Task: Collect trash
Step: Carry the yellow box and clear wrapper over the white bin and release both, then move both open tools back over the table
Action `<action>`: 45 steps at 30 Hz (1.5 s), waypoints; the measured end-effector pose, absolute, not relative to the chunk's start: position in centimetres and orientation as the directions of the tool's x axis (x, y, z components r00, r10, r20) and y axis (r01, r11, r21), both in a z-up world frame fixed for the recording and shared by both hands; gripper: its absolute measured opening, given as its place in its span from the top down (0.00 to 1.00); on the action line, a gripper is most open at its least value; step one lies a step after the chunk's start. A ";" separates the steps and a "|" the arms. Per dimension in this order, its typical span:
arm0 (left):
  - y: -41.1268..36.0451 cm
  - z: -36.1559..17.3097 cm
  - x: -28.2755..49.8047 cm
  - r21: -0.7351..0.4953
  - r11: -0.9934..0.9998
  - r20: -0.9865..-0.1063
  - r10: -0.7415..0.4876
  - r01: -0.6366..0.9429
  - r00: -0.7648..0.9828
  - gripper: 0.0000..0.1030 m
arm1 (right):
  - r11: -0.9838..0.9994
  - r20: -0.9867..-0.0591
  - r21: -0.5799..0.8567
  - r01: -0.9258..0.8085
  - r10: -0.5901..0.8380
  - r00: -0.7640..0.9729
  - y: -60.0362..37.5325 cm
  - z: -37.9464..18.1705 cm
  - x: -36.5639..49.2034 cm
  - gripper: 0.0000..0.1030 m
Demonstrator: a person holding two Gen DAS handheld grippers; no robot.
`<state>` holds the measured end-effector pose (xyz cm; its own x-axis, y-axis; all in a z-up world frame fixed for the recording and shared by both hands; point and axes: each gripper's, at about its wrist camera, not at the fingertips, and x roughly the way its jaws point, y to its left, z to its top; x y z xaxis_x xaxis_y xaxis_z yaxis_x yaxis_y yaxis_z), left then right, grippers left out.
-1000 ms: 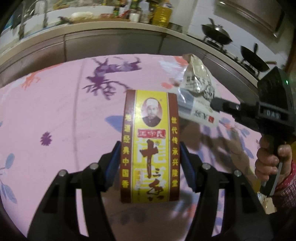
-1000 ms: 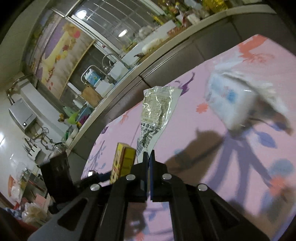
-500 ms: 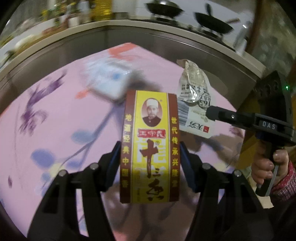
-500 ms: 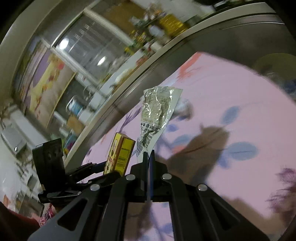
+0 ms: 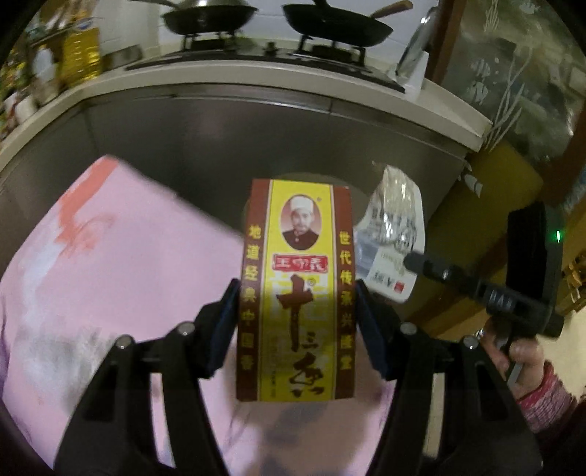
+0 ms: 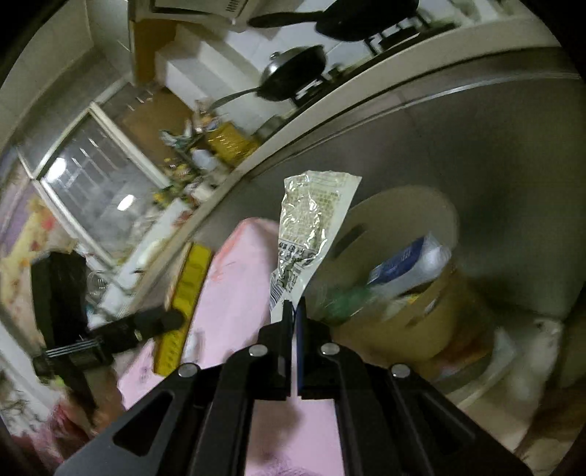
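My left claw (image 5: 295, 318) grips a yellow and maroon spice box (image 5: 296, 289) by its two long sides, the blue pads (image 5: 227, 322) pressed flat against it, so the box stands upright above the pink flowered tabletop (image 5: 121, 256). My right claw (image 6: 293, 318) is closed on the lower edge of a clear crinkled wrapper (image 6: 311, 227), which sticks up from between the pinched pads. In the left view that wrapper (image 5: 393, 234) hangs just to the right of the box, with my right hand (image 5: 523, 355) on the handle at the far right edge. Beyond the tabletop's far edge, in the right view, a round tan bin (image 6: 410, 311) with a raised pale lid (image 6: 403, 216) sits near the steel cabinet fronts (image 6: 494, 153); blue-and-white packaging (image 6: 406, 263) already lies in it. Two dark woks (image 5: 205, 16) rest on the stove at the far side.
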<state>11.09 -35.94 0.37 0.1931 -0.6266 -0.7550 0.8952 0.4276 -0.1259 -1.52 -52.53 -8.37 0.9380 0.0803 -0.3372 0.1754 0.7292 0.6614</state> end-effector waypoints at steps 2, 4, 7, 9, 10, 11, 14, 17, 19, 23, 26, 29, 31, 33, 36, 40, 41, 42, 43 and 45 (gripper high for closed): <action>-39.2 0.2 12.0 -0.127 0.414 -0.762 -0.622 0.901 0.179 0.43 | 0.748 -0.366 0.627 0.218 0.036 0.930 -53.6 -8.6 -0.6 1.00; -41.8 -0.3 13.0 -0.137 0.409 -0.771 -0.616 0.902 0.162 0.43 | 0.753 -0.387 0.609 0.250 0.007 0.922 -55.1 -9.3 0.2 1.00; -45.1 -1.7 14.2 -0.155 0.406 -0.792 -0.596 0.901 0.132 0.43 | 0.762 -0.422 0.578 0.293 -0.028 0.906 -56.3 -10.0 1.7 1.00; -46.6 -2.7 14.9 -0.163 0.408 -0.807 -0.580 0.898 0.117 0.43 | 0.770 -0.449 0.560 0.306 -0.028 0.893 -56.6 -10.5 2.7 1.00; -47.3 -3.4 15.3 -0.169 0.410 -0.814 -0.570 0.896 0.107 0.42 | 0.776 -0.465 0.549 0.311 -0.025 0.885 -56.8 -10.8 3.4 1.00; -47.7 -4.0 15.7 -0.177 0.415 -0.821 -0.562 0.893 0.098 0.36 | 0.782 -0.474 0.534 0.321 -0.037 0.880 -56.9 -11.0 3.5 1.00; -48.6 -5.0 16.8 -0.206 0.439 -0.827 -0.556 0.874 0.085 0.16 | 0.802 -0.503 0.497 0.331 -0.044 0.863 -56.9 -11.4 4.9 0.98; -48.5 -5.2 17.5 -0.232 0.464 -0.824 -0.561 0.855 0.080 0.16 | 0.797 -0.503 0.513 0.318 -0.021 0.864 -56.8 -11.9 5.4 0.80; -48.0 -4.8 17.6 -0.247 0.475 -0.818 -0.570 0.845 0.082 0.16 | 0.791 -0.496 0.520 0.321 -0.025 0.868 -56.5 -12.0 5.4 0.53; -45.7 -3.3 17.0 -0.258 0.481 -0.794 -0.599 0.838 0.100 0.16 | 0.781 -0.459 0.530 0.330 -0.063 0.886 -56.1 -10.9 4.4 0.49; -43.1 -2.0 15.8 -0.269 0.480 -0.767 -0.631 0.835 0.116 0.16 | 0.744 -0.426 0.586 0.321 -0.054 0.903 -56.0 -10.6 2.9 0.49; -40.3 -1.4 13.9 -0.235 0.489 -0.754 -0.637 0.840 0.160 0.16 | 0.719 -0.417 0.619 0.315 -0.039 0.908 -54.9 -10.5 1.7 0.49; -38.6 -1.2 12.6 -0.194 0.502 -0.752 -0.628 0.843 0.201 0.16 | 0.706 -0.415 0.639 0.306 -0.019 0.910 -54.0 -10.3 1.5 0.49; -36.5 -1.2 11.2 -0.142 0.520 -0.749 -0.613 0.842 0.252 0.16 | 0.698 -0.409 0.652 0.295 -0.003 0.912 -52.9 -9.9 1.2 0.49; -33.6 -1.0 9.7 -0.091 0.545 -0.736 -0.601 0.834 0.313 0.16 | 0.693 -0.397 0.663 0.282 0.006 0.918 -51.0 -9.5 -0.1 0.49; -30.1 -0.4 8.7 -0.051 0.585 -0.714 -0.588 0.809 0.380 0.16 | 0.698 -0.396 0.663 0.270 0.021 0.918 -48.9 -8.6 -0.6 0.49; -29.2 -0.2 8.5 -0.044 0.597 -0.707 -0.585 0.801 0.398 0.16 | 0.700 -0.395 0.662 0.268 0.022 0.918 -48.3 -8.4 -0.7 0.49; -28.2 0.1 8.3 -0.037 0.609 -0.698 -0.583 0.793 0.415 0.16 | 0.701 -0.394 0.662 0.265 0.025 0.919 -47.8 -8.2 -0.9 0.49; -27.4 0.3 8.2 -0.031 0.620 -0.691 -0.580 0.784 0.431 0.16 | 0.701 -0.394 0.663 0.262 0.029 0.919 -47.3 -8.1 -1.1 0.49; -26.1 0.5 7.9 -0.020 0.639 -0.681 -0.572 0.769 0.458 0.16 | 0.704 -0.391 0.665 0.251 0.041 0.920 -46.3 -7.5 -1.3 0.49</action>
<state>7.93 -26.06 0.54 0.4580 -0.5720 -0.6805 0.7688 0.6391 -0.0197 -1.29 -46.28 -7.51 0.9195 0.0410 -0.3909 0.2512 0.7036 0.6647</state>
